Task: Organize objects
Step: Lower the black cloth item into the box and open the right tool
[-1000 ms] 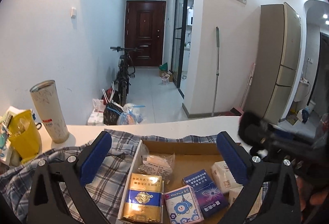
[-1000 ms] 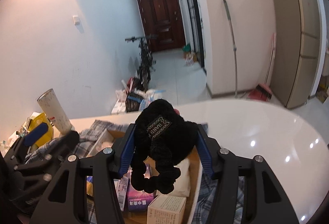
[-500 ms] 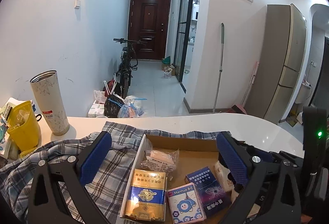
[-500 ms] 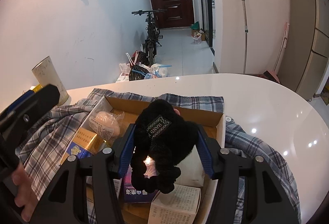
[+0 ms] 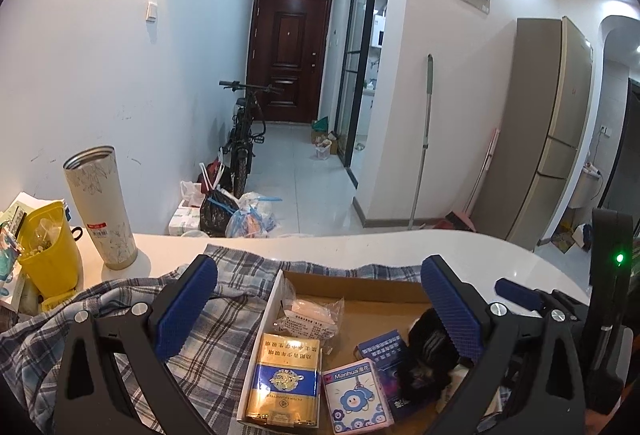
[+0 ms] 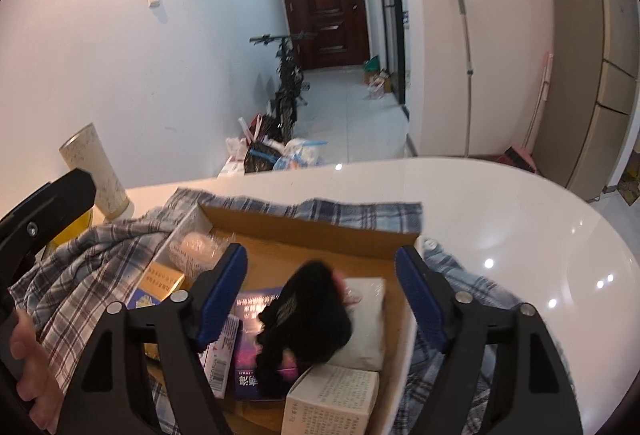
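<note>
An open cardboard box (image 5: 352,280) (image 6: 304,224) sits on a plaid shirt (image 5: 224,319) on the white table. Inside lie a gold box (image 5: 286,379), a Manhua tissue pack (image 5: 356,395), a blue box (image 6: 256,303), a clear-wrapped packet (image 5: 312,315) and a white carton (image 6: 332,403). A black fuzzy toy (image 6: 308,319) (image 5: 424,355), blurred, lies on the blue box and a white packet (image 6: 368,315). My right gripper (image 6: 320,259) hangs over it with jaws opening, pads clear of the toy. My left gripper (image 5: 318,275) stands open over the box's left part, holding nothing.
A tall patterned tumbler (image 5: 100,207) and a yellow cup (image 5: 48,251) stand at the table's far left. A hand (image 6: 32,355) grips the left tool. The glossy table top (image 6: 500,203) curves away to the right. A hallway with a bicycle lies beyond.
My right gripper's jaws have spread apart and let go of the black toy, which dropped onto the items in the box. The left gripper stayed open and kept its place.
</note>
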`<state>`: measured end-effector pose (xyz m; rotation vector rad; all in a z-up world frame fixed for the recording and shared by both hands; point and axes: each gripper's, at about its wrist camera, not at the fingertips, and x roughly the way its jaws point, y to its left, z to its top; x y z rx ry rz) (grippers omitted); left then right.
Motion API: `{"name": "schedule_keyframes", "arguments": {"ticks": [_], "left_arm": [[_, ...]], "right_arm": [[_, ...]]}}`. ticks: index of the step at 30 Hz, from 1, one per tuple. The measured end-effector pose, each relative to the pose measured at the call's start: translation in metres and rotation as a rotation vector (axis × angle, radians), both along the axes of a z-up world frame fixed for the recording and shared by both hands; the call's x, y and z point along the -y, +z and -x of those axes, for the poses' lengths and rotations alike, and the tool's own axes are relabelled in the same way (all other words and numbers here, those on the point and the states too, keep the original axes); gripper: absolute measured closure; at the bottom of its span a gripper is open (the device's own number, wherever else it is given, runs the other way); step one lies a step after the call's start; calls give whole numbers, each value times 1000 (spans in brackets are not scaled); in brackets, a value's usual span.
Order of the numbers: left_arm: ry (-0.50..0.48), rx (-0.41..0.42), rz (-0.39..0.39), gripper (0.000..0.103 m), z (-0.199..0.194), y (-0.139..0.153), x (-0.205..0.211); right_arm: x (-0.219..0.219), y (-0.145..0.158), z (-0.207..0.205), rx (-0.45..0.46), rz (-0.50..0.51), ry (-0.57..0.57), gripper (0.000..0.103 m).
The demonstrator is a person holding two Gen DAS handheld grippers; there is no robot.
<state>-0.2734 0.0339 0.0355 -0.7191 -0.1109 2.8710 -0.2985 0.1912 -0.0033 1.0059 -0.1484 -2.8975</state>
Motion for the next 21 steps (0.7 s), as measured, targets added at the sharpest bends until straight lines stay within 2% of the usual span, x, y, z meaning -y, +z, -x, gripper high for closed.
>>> {"name": "schedule_keyframes", "arguments": {"ticks": [3, 6, 8, 11, 15, 17, 21], "left_arm": [[2, -29, -9, 0, -8, 13, 1], [5, -58, -14, 0, -19, 27, 3], [6, -98, -17, 0, -30, 40, 4], [-3, -160, -13, 0, -49, 61, 5], [-7, -244, -19, 0, -77, 85, 7], [-11, -298, -37, 0, -93, 97, 10], [-24, -377, -47, 0, -118, 115, 12]], "right_arm": [[-9, 22, -8, -43, 18, -45, 24], [-19, 50, -25, -121, 84, -48, 22], [-23, 69, -39, -186, 99, -57, 13], [-23, 92, -58, -275, 82, -73, 6], [-22, 113, -75, -334, 103, -61, 5], [-22, 120, -83, -360, 132, -51, 0], [-19, 131, -96, -394, 135, -42, 0]]}}
